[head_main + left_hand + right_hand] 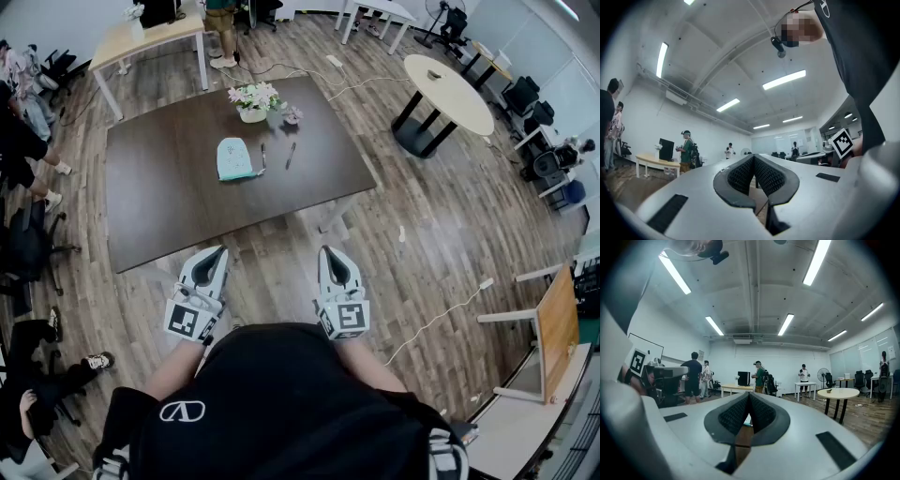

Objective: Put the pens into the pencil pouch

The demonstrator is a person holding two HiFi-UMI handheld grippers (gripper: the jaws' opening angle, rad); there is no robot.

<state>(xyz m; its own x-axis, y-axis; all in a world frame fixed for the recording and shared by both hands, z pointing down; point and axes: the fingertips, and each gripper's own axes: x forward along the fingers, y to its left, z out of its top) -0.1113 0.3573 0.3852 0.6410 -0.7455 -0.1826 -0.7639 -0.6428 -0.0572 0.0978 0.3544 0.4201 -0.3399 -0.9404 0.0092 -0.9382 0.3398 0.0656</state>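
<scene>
So you're standing back from the table [169, 206] with floor between you and its near edge, and nothing's started yet as far as I can tell.

The pouch [234, 159] lies flat around the middle of the table. The left pen [262, 157] sits just beside its right edge, and the right pen [291, 155] is a bit further right. Both pens are loose on the wood, running roughly near to far. My guess is they're laid out that way so each one is a short hop into the pouch. The flowers [253, 98] sit at the far edge, behind all of it and out of your way.

You're holding both tongs low in front of your waist, side by side, noses aimed out at the table and marker cubes back toward you. The left gripper [217, 253] has its pads pressed together with nothing in them, and its own view tips up a little toward the ceiling. The right gripper [331, 253] is the same, closed tight and empty, and looks about level across the room.

That reads like a rest pose, since nothing's in reach. You'd have to step in and spread the jaws first.
</scene>
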